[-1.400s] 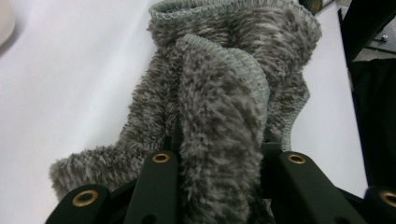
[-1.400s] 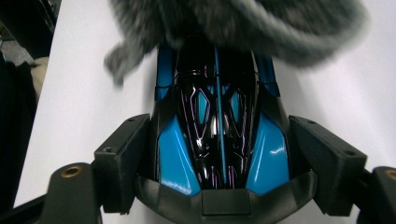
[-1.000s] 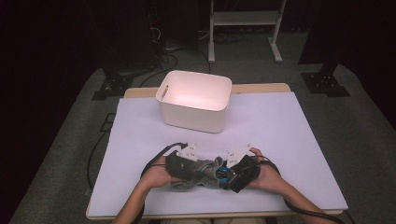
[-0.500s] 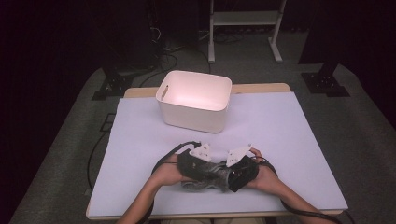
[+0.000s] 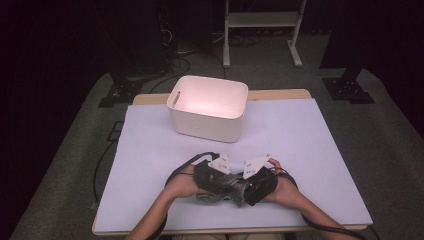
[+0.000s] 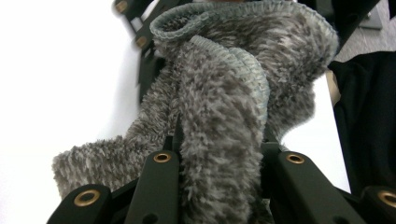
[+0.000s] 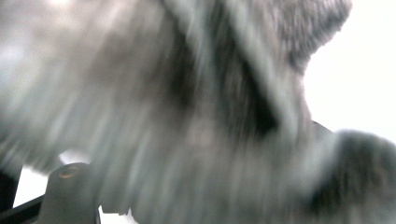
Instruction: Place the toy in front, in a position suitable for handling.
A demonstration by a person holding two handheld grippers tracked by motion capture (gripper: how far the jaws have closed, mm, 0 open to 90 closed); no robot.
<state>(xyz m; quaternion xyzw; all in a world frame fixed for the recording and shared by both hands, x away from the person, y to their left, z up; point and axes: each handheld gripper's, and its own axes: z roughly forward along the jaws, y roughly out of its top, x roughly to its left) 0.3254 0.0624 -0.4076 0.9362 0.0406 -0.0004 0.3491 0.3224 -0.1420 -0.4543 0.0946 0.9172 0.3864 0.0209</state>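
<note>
Up at the far middle of the table [image 5: 320,130] stands a white bin [image 5: 208,108], upright, open at the top, with a slot handle in its left wall. As much of its inside as the high view shows is bare and brightly lit; the part of the bottom behind the near wall is hidden, so I cannot tell what lies there. It stands well apart from the hands.

Near the front edge of the table, the person's two hands meet around a fuzzy grey sock [image 5: 226,189], which rests low over the pale tabletop between them. The left gripper [image 5: 212,176] comes in from the left, and in the left gripper view its two black jaws are clamped on a thick fold of the sock [image 6: 224,140], with the ribbed cuff looping open above them. The right gripper [image 5: 256,184] meets the sock from the right. Its own view is heavily blurred, with grey fluff [image 7: 187,116] pressed close to the camera and one jaw showing at the lower left; its jaws stand wide, and I cannot tell whether they press on the sock.
</note>
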